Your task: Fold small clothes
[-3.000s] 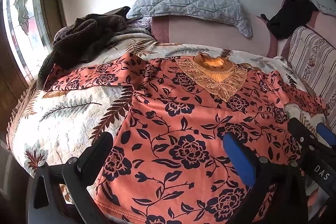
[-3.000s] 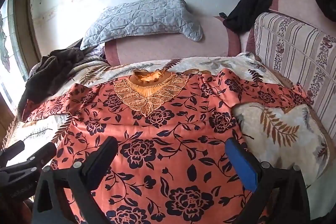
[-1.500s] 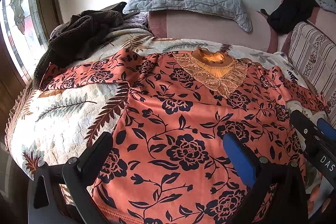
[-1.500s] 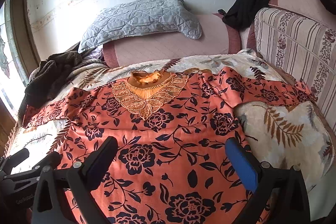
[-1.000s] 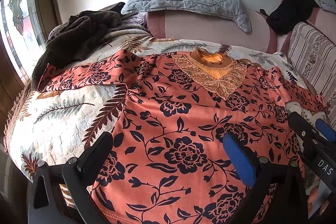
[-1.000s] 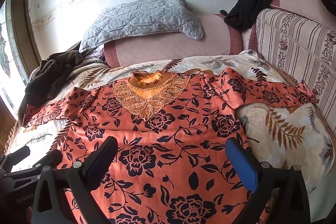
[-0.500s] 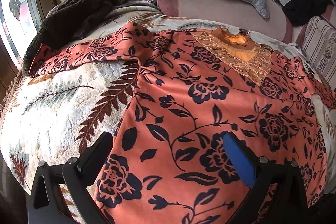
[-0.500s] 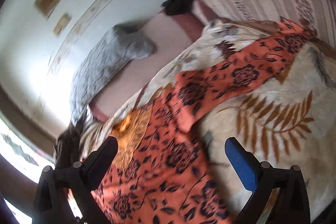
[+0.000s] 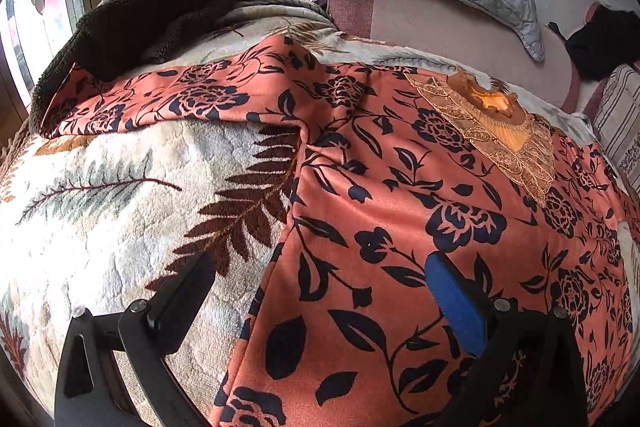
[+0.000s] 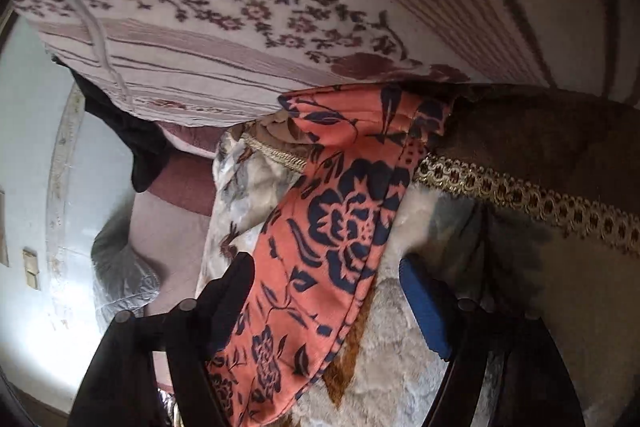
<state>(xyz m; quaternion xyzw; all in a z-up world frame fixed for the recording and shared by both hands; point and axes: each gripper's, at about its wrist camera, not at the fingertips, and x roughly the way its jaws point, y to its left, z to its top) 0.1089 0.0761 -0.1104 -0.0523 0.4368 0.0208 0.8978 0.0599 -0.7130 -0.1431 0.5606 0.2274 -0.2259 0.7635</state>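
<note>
Left wrist view: the orange floral top (image 9: 400,187) lies flat on the leaf-print blanket (image 9: 100,207), filling the centre and right of the frame, its left sleeve (image 9: 160,99) running to the upper left under a dark brown garment (image 9: 160,3); the left tool (image 9: 316,283) stands open, straddling the top's side edge at lower centre, pads clear of the cloth.

Right wrist view: the right sleeve (image 10: 340,227) runs from lower centre up to the striped cushion (image 10: 240,7); the right tool (image 10: 324,287) is closing, sleeve between its jaws, no pinch yet.

Handling, as judged: light, limp, smooth fabric; likely to slide and sag; grip near the cuff and at the side hem, through both layers.
</note>
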